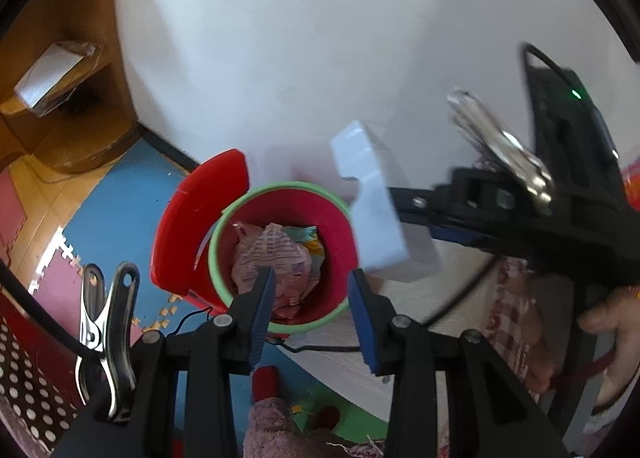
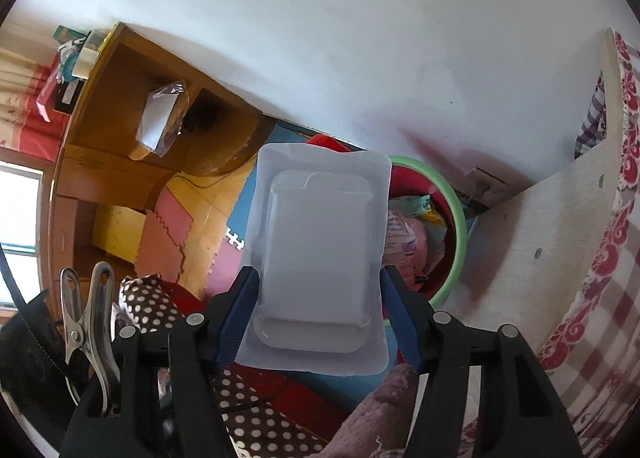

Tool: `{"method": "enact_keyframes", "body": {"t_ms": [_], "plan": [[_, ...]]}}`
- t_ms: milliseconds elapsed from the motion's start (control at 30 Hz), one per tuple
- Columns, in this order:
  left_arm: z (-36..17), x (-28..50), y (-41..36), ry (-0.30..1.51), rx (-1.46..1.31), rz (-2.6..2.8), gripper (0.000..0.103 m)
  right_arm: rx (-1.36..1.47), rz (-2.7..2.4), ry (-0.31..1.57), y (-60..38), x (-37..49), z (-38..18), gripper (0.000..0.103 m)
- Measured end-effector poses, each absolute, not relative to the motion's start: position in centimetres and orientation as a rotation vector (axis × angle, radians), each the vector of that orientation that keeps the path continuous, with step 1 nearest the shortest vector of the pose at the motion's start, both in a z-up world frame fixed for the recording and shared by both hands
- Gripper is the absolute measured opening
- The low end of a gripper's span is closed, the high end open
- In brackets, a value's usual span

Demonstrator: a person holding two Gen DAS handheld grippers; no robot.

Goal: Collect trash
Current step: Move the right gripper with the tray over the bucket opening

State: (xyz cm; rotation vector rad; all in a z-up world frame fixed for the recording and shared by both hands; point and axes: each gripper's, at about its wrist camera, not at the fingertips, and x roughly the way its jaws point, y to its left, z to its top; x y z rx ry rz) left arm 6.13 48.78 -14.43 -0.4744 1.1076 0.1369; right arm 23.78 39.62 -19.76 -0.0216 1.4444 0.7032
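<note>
1. Scene: white wall, foam puzzle-mat floor [image 1: 120, 194] in blue, pink and yellow, wooden shelf unit [image 2: 132, 130] in the corner. A pale table [image 2: 560, 218] with a red-checked cloth sits to the right of the bin.
2. Trash bin [image 1: 282, 194]: red, green rim, on the floor against the wall beside the table's edge. Its red lid [image 1: 200, 218] is flipped up. Crumpled pink wrappers [image 1: 272, 258] already fill much of it.
3. Right claw [image 2: 320, 318]: holds a white plastic blister tray [image 2: 320, 242] edgewise; the blue pads press both long sides. Jaws stand fairly wide because the tray is wide. In the left wrist view the tray hangs over the bin's far right rim, tilted and motion-blurred.
4. Left claw [image 1: 312, 306]: partly open, nothing between the pads, hovering above the bin mouth on the near side.
5. Step, as I read it: drop-off. The tray is carried to the bin but not yet released.
6. Next move needs the tray centred over the opening, clear of the rim and lid, then the right jaws spread.
7. Risk: a flat, light tray could catch on the rim or perch on the wrappers. The left claw should stay out of the drop path.
</note>
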Motion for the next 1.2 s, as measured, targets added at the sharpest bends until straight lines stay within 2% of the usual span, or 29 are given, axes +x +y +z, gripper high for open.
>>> {"method": "enact_keyframes", "body": {"t_ms": [267,467,733,1200], "plan": [[-13.8,6.1,48.1,1.085,-0.472,0.103,0.038,-0.035,0.684,1.423,39.6,23.7,-19.4,0.057],[-13.2,5.8,48.6,1.037,-0.526,0.076,0.038,0.052,0.682,1.424,39.2,23.8,-19.3,0.068],[-13.5,6.0,48.5,1.028,-0.539,0.048,0.036,0.143,0.645,1.535,39.1,23.9,-20.9,0.069],[-15.9,7.3,48.5,1.107,-0.498,0.130,0.036,0.085,0.603,1.533,38.7,23.2,-20.9,0.069]]}}
